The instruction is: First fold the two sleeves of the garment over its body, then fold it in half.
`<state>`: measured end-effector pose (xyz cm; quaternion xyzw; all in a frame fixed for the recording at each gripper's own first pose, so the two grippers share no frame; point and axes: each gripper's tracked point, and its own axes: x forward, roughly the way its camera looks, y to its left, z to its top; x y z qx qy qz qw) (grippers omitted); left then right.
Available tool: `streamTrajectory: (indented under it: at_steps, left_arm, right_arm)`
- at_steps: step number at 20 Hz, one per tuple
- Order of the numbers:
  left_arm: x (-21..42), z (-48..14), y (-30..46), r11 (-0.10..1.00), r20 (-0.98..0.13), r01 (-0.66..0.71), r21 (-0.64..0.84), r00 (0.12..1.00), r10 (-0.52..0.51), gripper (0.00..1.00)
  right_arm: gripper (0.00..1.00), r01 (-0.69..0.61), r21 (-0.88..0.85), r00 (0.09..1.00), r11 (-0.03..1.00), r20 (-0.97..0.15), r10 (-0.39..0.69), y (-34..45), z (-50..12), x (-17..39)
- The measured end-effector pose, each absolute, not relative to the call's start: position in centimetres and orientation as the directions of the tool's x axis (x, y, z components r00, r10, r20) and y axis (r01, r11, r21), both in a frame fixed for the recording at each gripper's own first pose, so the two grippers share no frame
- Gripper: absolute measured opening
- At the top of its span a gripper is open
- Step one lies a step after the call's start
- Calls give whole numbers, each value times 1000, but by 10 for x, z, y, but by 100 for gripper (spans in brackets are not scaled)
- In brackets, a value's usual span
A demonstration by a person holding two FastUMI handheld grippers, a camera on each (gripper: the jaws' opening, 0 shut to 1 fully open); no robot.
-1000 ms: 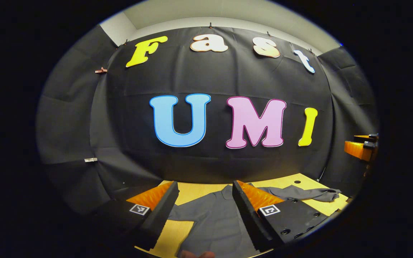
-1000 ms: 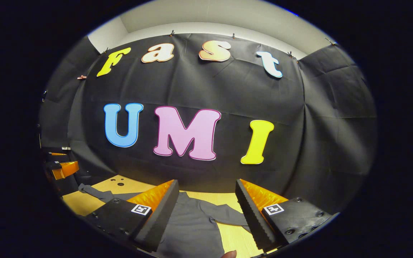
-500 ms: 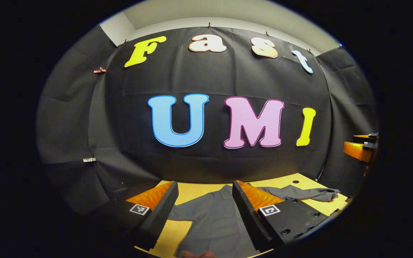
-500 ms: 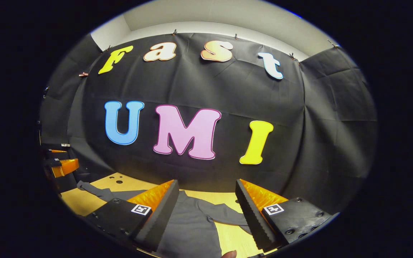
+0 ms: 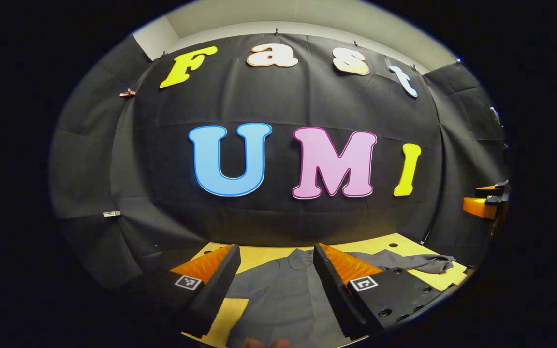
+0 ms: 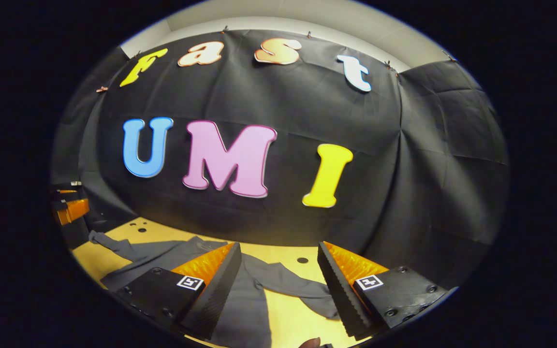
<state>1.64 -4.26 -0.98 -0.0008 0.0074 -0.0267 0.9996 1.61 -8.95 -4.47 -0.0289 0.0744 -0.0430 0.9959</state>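
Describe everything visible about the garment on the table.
The garment is a dark grey, long-sleeved top of soft, thin-looking cloth with a collar at its far end. It lies flat and unfolded on the wooden table. In the left gripper view one sleeve stretches out sideways, rumpled at the cuff. In the right gripper view the near sleeve angles outward across bare wood. Neither sleeve is folded over the body. Both grippers hover open above it, not gripping.
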Motion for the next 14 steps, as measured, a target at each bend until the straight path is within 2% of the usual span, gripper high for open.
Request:
streamTrajectory:
  at_steps: [6,14]
  left_arm:
    - [39,-11,-85,1000,-28,19,-10,999,-19,95]
    - [54,-22,-142,999,-90,-33,25,995,36,95]
  right_arm:
    - [98,164,-61,933,985,-314,-175,-197,-133,44]
    - [98,181,17,837,983,-528,-145,-277,-268,75]
